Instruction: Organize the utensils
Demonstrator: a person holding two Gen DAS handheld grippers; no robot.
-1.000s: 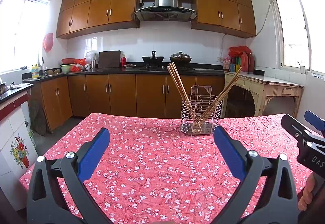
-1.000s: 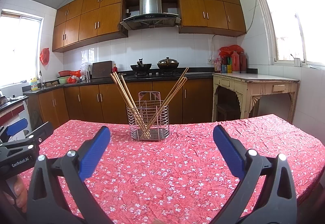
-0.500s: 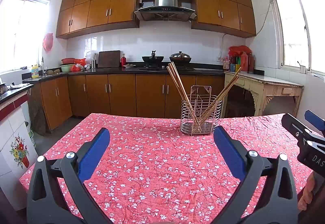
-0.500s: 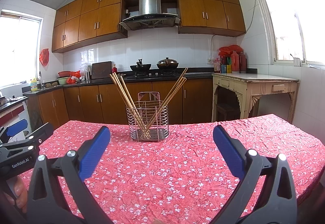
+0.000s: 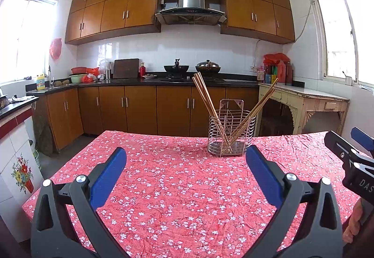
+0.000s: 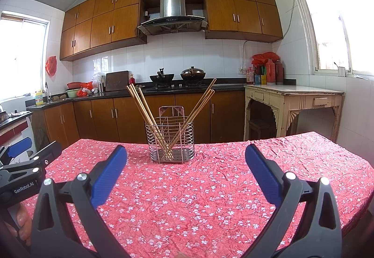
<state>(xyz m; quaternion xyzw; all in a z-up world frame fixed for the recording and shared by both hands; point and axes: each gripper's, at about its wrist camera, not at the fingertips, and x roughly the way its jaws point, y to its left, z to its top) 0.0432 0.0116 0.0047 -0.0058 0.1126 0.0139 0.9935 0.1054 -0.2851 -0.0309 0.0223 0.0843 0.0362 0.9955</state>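
Note:
A wire utensil basket (image 5: 230, 138) (image 6: 171, 141) stands upright on the far side of a table with a red flowered cloth (image 5: 175, 183) (image 6: 198, 187). Several wooden chopsticks (image 5: 205, 99) (image 6: 142, 106) stand in it, one bunch leaning left and one leaning right (image 5: 261, 103) (image 6: 201, 106). My left gripper (image 5: 185, 157) is open and empty, held above the cloth short of the basket. My right gripper (image 6: 185, 155) is open and empty too, a little right of the basket. Each gripper shows at the edge of the other's view: the right one (image 5: 346, 150), the left one (image 6: 30, 152).
Behind the table run brown kitchen cabinets (image 5: 140, 108) with a black counter, two pans on a stove (image 6: 177, 76) and a range hood. A cream side table (image 6: 292, 99) with bottles stands at the right wall. Floor lies beyond the table's far and left edges.

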